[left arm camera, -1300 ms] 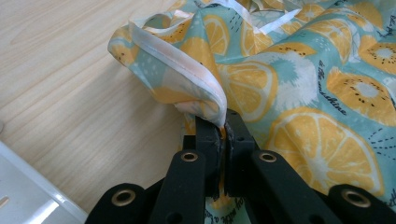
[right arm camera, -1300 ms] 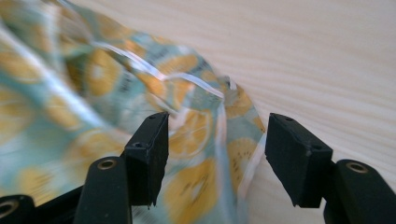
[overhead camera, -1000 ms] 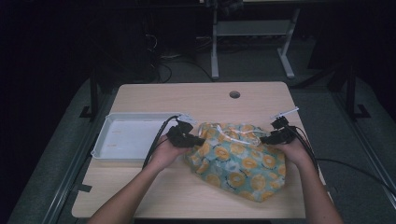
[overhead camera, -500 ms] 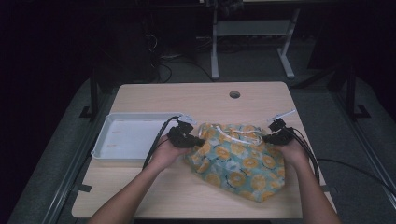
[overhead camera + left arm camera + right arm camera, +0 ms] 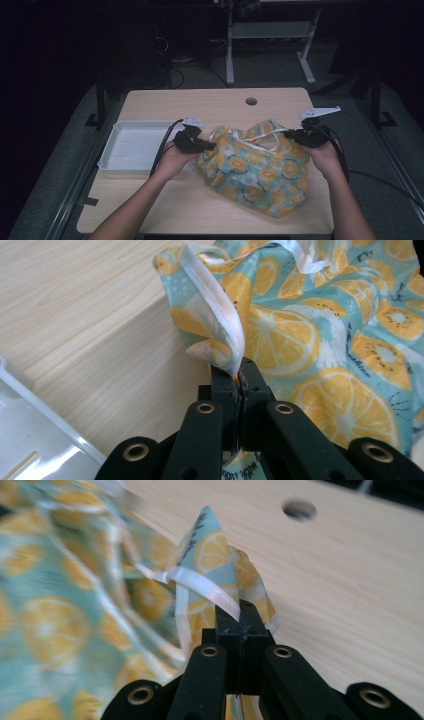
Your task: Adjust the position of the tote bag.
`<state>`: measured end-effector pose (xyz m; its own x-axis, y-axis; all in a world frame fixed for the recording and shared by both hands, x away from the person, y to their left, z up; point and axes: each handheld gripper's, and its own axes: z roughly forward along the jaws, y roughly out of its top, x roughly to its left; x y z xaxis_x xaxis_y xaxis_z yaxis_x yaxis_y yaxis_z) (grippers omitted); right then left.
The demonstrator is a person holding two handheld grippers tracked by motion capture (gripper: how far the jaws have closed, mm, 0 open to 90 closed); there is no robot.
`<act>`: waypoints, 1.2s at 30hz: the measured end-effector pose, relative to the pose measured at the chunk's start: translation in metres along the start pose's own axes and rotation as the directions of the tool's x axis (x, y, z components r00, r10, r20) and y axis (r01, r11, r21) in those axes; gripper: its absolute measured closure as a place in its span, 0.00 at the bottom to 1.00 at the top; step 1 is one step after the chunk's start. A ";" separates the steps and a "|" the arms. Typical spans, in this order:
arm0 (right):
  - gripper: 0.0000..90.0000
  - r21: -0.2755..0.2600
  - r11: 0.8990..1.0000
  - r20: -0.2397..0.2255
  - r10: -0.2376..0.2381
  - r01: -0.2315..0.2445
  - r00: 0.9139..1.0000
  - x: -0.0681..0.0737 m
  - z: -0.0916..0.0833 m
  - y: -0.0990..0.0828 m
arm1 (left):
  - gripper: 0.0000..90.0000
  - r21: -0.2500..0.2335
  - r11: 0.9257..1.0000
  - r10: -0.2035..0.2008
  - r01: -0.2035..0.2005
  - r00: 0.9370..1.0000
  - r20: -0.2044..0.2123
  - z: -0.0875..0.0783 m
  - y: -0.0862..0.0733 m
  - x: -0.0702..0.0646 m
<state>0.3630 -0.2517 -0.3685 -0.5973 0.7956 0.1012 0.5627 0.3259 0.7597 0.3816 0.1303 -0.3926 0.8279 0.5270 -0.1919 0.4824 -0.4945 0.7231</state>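
A light wooden desk [image 5: 210, 107] with a round hole [image 5: 251, 101] near its far edge carries two things. A shallow white tray [image 5: 131, 147] lies flat on its left part, close to the left edge. Just to the right of the tray, a crumpled cloth [image 5: 255, 170] printed with orange slices on pale blue rests on the middle and right of the desk, reaching toward the near edge.

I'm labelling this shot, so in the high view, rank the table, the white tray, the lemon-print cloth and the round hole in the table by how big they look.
1. table
2. lemon-print cloth, bunched up, so its spread size is unclear
3. white tray, not far behind the cloth
4. round hole, by far the smallest
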 end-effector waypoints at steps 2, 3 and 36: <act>1.00 -0.030 0.999 -0.028 -0.034 0.033 0.999 0.011 -0.013 0.002 | 0.98 0.000 1.000 0.013 -0.013 1.000 0.002 -0.004 0.000 -0.004; 1.00 -0.043 0.998 -0.037 -0.051 0.049 0.998 0.018 -0.019 0.003 | 0.98 -0.008 1.000 0.013 -0.013 1.000 0.000 -0.006 -0.001 -0.006; 1.00 0.135 0.972 -0.317 -0.140 0.191 0.938 0.121 0.005 -0.073 | 0.97 0.087 0.991 0.104 -0.106 0.994 0.033 0.002 -0.038 -0.041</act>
<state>0.2527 -0.1764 -0.4147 -0.8202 0.5386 0.1926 0.5106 0.5376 0.6710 0.3296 0.1257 -0.4140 0.8824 0.4498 -0.1378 0.4148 -0.6057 0.6790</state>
